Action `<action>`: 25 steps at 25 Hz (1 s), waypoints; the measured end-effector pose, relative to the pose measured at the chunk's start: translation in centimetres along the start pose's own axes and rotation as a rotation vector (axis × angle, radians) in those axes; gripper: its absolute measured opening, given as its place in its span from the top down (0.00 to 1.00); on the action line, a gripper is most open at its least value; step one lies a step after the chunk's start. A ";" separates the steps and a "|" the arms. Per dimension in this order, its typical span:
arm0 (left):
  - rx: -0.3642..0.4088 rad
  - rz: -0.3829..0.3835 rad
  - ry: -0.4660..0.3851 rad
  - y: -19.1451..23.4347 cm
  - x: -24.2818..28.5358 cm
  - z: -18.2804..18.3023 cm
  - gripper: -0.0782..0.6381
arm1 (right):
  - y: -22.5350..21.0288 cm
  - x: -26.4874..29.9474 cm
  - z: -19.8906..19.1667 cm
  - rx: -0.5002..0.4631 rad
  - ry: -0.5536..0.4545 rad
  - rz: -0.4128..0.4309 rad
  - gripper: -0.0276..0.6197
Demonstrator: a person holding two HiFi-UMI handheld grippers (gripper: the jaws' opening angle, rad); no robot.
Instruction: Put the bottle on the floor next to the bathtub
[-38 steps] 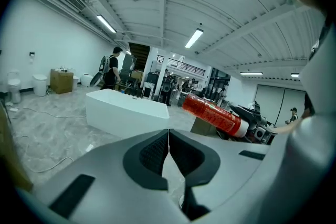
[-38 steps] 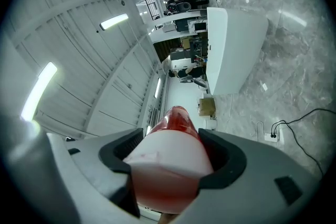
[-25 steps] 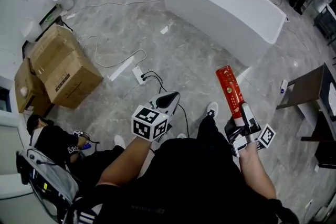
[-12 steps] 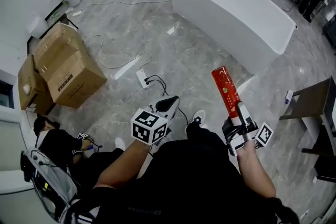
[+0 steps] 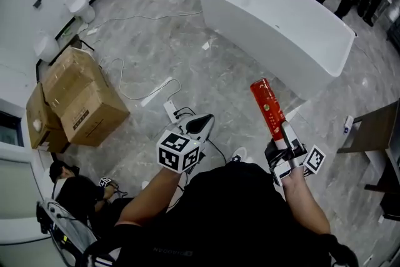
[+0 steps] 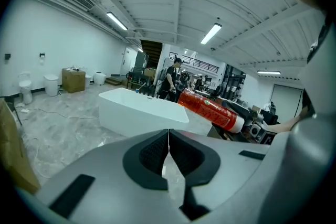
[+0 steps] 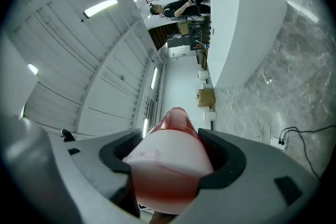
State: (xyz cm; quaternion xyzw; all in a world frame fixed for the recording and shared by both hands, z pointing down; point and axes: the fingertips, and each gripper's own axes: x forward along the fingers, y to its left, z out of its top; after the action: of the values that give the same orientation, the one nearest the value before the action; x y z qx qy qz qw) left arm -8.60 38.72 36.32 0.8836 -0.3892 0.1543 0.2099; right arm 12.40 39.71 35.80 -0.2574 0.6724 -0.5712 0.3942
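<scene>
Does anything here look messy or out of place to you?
Yes: a power strip and loose white cable trail across the floor between the cardboard boxes and the bathtub, a likely trip hazard.

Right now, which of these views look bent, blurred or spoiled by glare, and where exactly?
Head view: sharp and evenly lit, but the wide lens curves the bathtub. Left gripper view: strong fisheye bending, black corners, and a glaring ceiling lamp. Right gripper view: the same fisheye bending; the bottle, close to the lens, is blurred, while the background stays sharp.
</scene>
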 end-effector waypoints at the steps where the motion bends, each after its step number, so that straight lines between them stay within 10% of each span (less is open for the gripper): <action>1: 0.003 0.001 0.000 0.2 0.7 0.7 0.87 | 0.0 0.5 0.8 0.001 -0.001 0.004 0.46; 25: 0.073 -0.019 0.080 2.5 13.2 7.1 0.87 | -2.4 3.7 12.9 -0.025 -0.045 0.014 0.46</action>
State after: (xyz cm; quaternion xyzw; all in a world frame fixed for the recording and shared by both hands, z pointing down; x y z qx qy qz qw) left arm -1.11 25.47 36.60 0.8874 -0.3662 0.2017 0.1943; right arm 20.69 28.97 36.75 -0.2704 0.6724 -0.5538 0.4099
